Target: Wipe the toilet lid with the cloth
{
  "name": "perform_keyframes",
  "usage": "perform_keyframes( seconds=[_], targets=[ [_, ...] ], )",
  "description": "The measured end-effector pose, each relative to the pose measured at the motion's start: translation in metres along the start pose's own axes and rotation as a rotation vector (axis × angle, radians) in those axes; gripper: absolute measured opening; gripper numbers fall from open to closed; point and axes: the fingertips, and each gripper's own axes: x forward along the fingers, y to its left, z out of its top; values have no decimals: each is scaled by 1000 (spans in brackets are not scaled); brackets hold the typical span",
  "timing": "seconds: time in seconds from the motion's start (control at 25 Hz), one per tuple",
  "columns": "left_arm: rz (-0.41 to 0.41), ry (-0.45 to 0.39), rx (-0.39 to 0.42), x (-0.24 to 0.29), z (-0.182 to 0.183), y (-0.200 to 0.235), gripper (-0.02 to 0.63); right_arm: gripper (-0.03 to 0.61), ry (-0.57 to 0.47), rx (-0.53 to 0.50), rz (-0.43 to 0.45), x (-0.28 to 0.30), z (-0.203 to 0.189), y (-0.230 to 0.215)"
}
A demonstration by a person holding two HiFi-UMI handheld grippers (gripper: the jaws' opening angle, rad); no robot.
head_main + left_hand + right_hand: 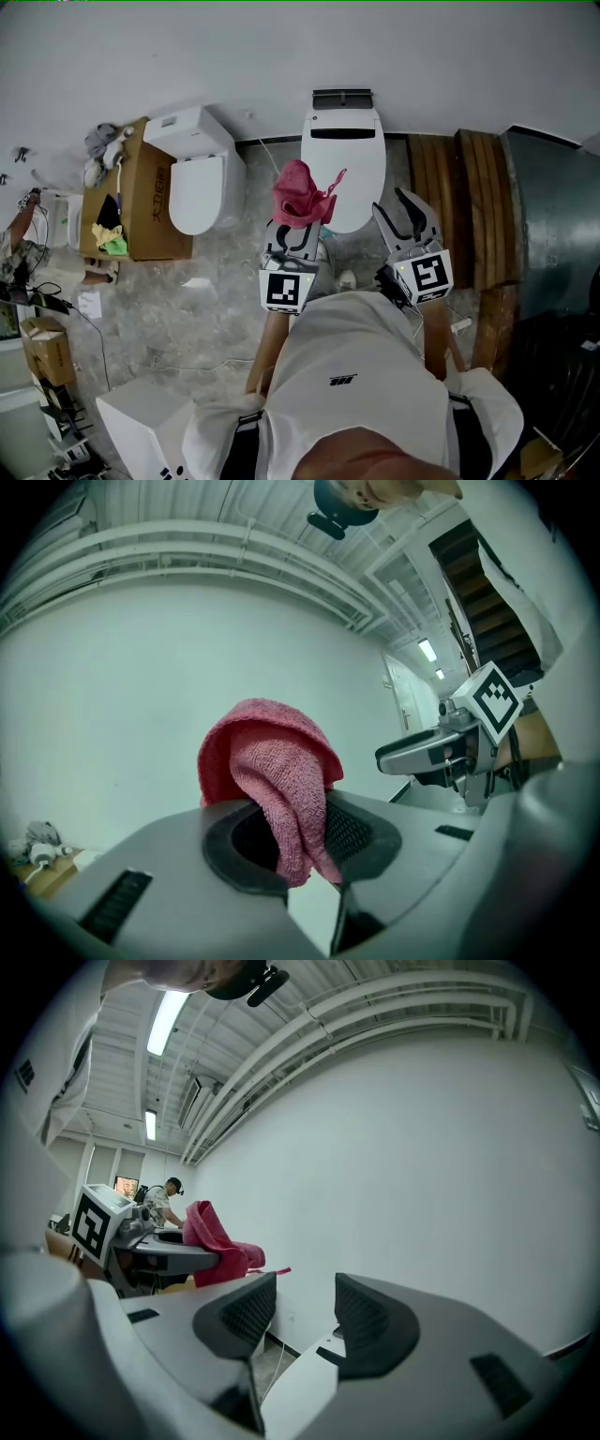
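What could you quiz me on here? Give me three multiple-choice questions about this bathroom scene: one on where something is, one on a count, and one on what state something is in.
1. Where is the pink cloth?
A) draped on a toilet lid
B) clamped in the left gripper
C) on the floor

2. How many toilets show in the head view?
A) one
B) two
C) four

3. How do the jaws of the right gripper stand?
A) apart, with nothing between them
B) shut on the cloth
C) shut on a brush

Answers:
1 B: the left gripper view shows the cloth pinched between its jaws.
2 B: there is the toilet ahead of the person and a second toilet to the left, by a cardboard box.
3 A: the right gripper view shows a bare gap between its jaws.
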Motion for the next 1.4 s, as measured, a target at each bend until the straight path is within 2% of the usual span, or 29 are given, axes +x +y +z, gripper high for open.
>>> perform_keyframes(
  seconds=[0.36, 0.6, 1.04, 1.4],
  targets=[
    [-40, 16, 11, 41, -14, 30, 109, 192, 20, 11, -29, 48, -4, -20],
    [-81, 14, -25, 90, -30, 68, 109, 192, 56, 31, -76, 101, -13, -43],
    [-213, 53, -29, 184, -63, 134, 109, 192, 136, 85, -209, 193, -27, -86],
    [-346, 99, -45, 253, -113, 154, 109, 192, 225, 140, -308, 249, -64, -116]
  ],
)
